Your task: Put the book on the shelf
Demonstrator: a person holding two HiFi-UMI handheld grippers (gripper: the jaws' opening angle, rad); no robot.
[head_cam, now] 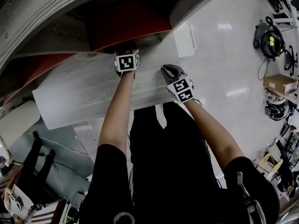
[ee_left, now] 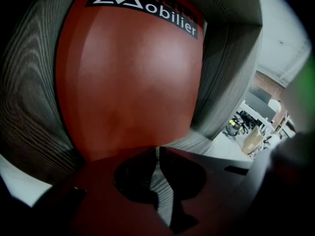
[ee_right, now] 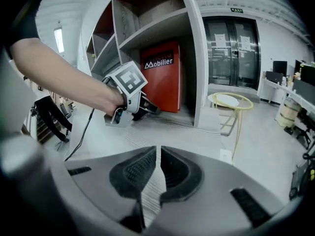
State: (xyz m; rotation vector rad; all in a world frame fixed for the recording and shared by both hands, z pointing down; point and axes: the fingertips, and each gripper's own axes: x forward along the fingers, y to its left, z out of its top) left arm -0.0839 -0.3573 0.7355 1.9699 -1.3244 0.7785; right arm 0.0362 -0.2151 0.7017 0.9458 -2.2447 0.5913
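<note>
A red book point(head_cam: 126, 24) with white "Mobilier" print stands upright in a compartment of the grey wood shelf point(head_cam: 84, 87). In the left gripper view the book point(ee_left: 128, 73) fills the compartment just ahead of my left gripper point(ee_left: 158, 154), whose jaws are shut with nothing between them. In the head view my left gripper point(head_cam: 126, 50) reaches to the front of that compartment. My right gripper point(head_cam: 167, 69) hangs to the right, back from the shelf. Its jaws point(ee_right: 158, 154) are shut and hold nothing. The right gripper view shows the left gripper point(ee_right: 133, 100) beside the book point(ee_right: 160, 77).
More red shows in the compartment at the left point(head_cam: 37, 64). A yellow-rimmed round table point(ee_right: 229, 101) stands right of the shelf on the pale floor. Boxes and gear point(head_cam: 280, 83) lie at the far right. A black cable point(ee_right: 81, 132) trails down at the left.
</note>
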